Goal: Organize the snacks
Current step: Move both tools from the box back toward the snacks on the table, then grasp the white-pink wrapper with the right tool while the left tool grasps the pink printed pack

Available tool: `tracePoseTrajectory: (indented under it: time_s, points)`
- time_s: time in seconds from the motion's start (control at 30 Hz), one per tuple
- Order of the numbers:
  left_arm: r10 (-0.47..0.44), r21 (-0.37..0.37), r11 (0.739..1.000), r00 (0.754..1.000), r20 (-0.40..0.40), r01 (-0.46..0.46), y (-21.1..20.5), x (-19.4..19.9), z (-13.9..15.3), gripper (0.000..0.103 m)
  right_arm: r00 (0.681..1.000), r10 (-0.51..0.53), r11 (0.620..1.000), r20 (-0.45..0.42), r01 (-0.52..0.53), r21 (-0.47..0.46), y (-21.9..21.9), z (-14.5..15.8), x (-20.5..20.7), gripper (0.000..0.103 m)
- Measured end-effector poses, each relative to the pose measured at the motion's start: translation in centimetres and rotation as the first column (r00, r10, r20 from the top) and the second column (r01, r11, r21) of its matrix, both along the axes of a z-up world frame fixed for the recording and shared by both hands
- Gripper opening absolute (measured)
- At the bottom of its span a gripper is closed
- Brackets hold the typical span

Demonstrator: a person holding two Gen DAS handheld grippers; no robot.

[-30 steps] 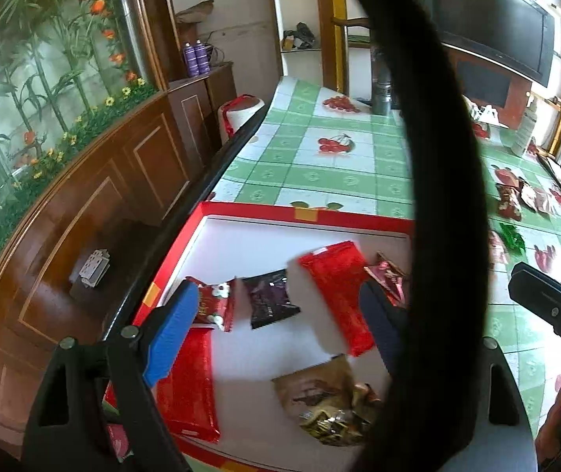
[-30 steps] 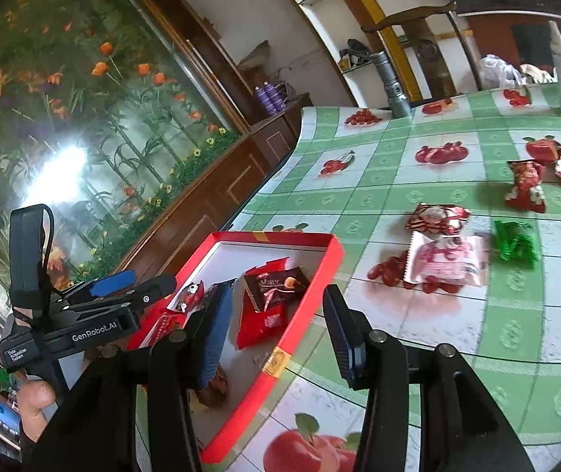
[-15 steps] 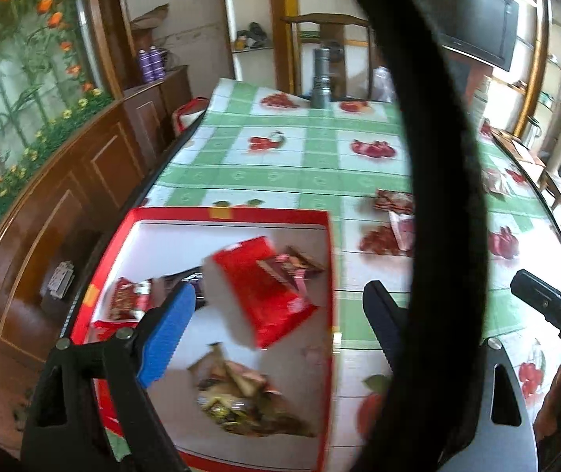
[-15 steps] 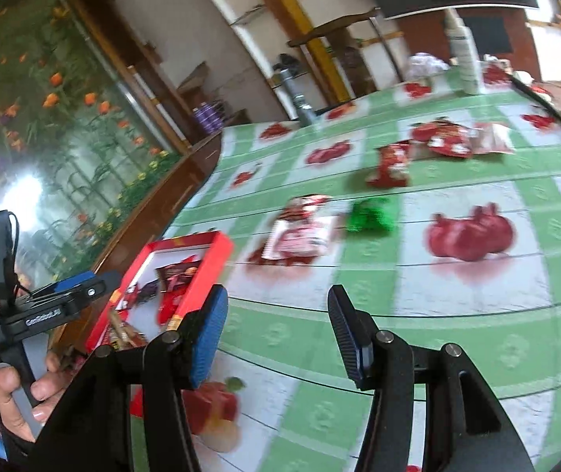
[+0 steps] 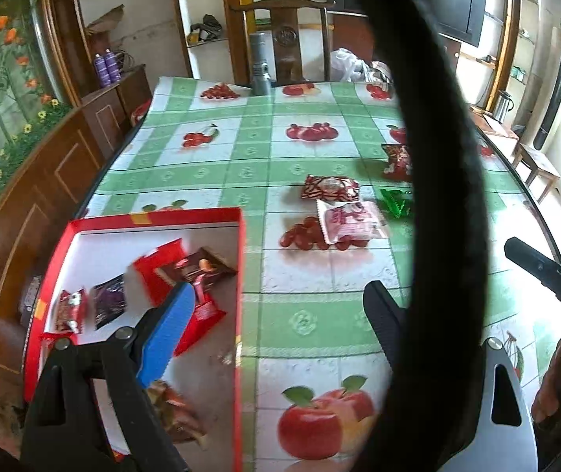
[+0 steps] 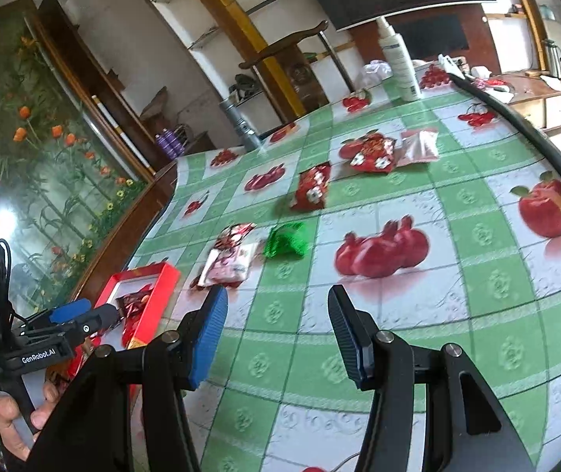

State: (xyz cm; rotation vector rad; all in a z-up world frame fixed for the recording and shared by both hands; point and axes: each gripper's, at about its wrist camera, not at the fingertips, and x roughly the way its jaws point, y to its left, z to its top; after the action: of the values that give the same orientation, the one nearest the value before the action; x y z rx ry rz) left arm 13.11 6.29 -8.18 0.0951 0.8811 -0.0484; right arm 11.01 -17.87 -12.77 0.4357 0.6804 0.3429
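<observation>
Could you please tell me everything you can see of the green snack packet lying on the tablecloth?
The green snack packet is a small, shiny, crinkled foil-like pouch in bright green, lying flat on the checked fruit-print tablecloth, outside the red box. Just beside it on the box side lies a pink-and-white packet; whether they touch I cannot tell. In the left wrist view a black strap hides part of it. No gripper touches it. Its print is unreadable.

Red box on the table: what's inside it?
The red box holds several snack packets, red, purple and brown. The left gripper covers part of its floor, so more may lie hidden.
</observation>
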Motion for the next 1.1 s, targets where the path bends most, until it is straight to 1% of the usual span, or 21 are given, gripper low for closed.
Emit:
tracePoseTrajectory:
  time_s: [0.13,0.27,0.43,0.5,0.6,0.77,0.93,1.03,1.1]
  points:
    - [-0.006,-0.02,1.0,1.0,-0.02,0.005,-0.9,1.6,-0.5,0.088,0.999,-0.049,0.999,-0.004,0.049,-0.018,-1.2,0.3,1.1,0.053]
    - [-0.026,-0.043,0.999,0.999,-0.046,0.024,-2.1,3.5,-1.4,0.088,0.995,-0.099,0.995,-0.03,0.099,-0.013,-2.7,0.3,2.7,0.055]
    - [-0.04,-0.003,0.999,0.994,-0.099,0.04,-4.0,6.7,-3.5,0.088,0.986,-0.16,0.987,-0.047,0.159,-0.017,-4.5,0.4,4.8,0.057]
    - [-0.047,-0.01,0.999,0.992,-0.121,0.046,-4.5,7.9,-4.3,0.088,0.982,-0.184,0.982,-0.044,0.183,-0.039,-4.9,0.6,5.9,0.059]
    - [-0.049,-0.012,0.999,0.989,-0.142,0.047,-5.3,9.5,-5.2,0.088,0.971,-0.236,0.966,-0.042,0.23,-0.118,-5.5,0.7,8.0,0.059]
    - [-0.058,0.0,0.998,0.985,-0.161,0.059,-6.5,11.1,-6.5,0.088,0.951,-0.297,0.942,-0.08,0.278,-0.187,-6.8,-0.2,12.2,0.06]
    - [-0.056,-0.003,0.998,0.98,-0.189,0.057,-6.3,12.1,-7.8,0.088,0.94,-0.321,0.923,-0.112,0.283,-0.262,-7.3,-1.4,16.3,0.06]
    - [-0.058,-0.014,0.998,0.979,-0.195,0.057,-6.0,12.5,-8.4,0.088,0.933,-0.328,0.919,-0.148,0.279,-0.277,-7.5,-2.4,18.1,0.06]
    - [-0.063,-0.016,0.998,0.981,-0.186,0.062,-6.1,12.7,-8.5,0.089,0.932,-0.325,0.92,-0.16,0.272,-0.284,-7.3,-3.0,18.9,0.06]
